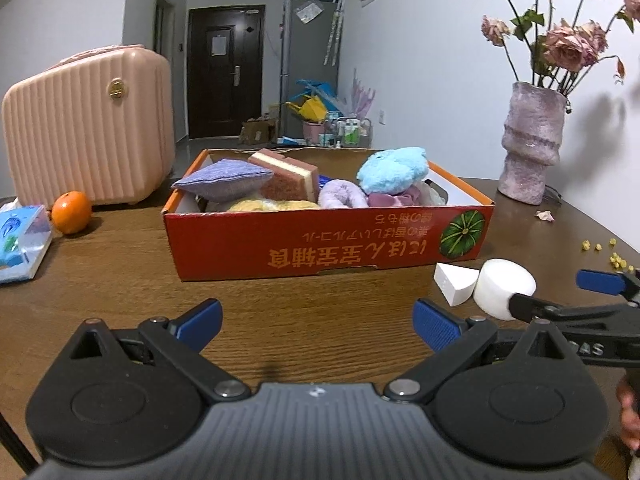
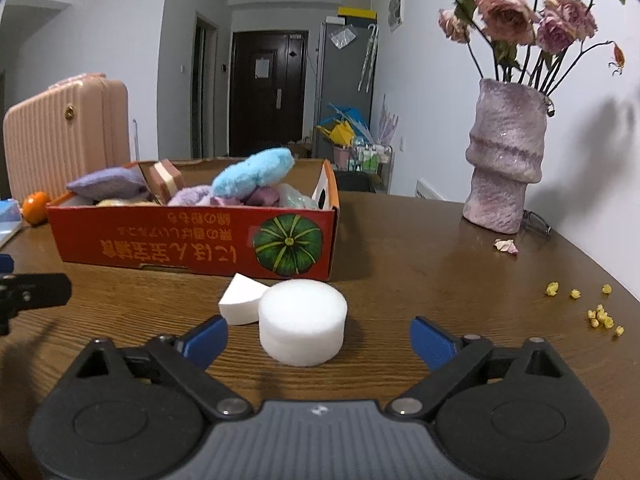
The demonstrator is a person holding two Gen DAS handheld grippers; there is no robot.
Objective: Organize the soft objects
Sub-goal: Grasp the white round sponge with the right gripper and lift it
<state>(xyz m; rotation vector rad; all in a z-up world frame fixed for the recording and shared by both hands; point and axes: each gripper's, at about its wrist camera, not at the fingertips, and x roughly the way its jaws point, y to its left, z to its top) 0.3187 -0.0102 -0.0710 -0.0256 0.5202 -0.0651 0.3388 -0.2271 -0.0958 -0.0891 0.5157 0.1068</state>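
Note:
A red cardboard box (image 1: pixel 328 240) (image 2: pixel 192 244) on the wooden table holds several soft things: a blue plush (image 1: pixel 394 170), a purple cushion (image 1: pixel 224 180), a pink sponge (image 1: pixel 286 176). A white foam cylinder (image 2: pixel 302 322) (image 1: pixel 502 290) and a white foam wedge (image 2: pixel 242 300) (image 1: pixel 454 282) lie in front of the box. My right gripper (image 2: pixel 318 340) is open with the cylinder between its fingers, not gripped. My left gripper (image 1: pixel 318 320) is open and empty over bare table in front of the box.
A pink suitcase (image 1: pixel 86 124), an orange (image 1: pixel 71 212) and a tissue pack (image 1: pixel 20 244) are at the left. A purple vase (image 2: pixel 506 156) with dried roses stands at the right, with a fallen petal (image 2: pixel 506 246) and yellow bits (image 2: pixel 600 316) near the table edge.

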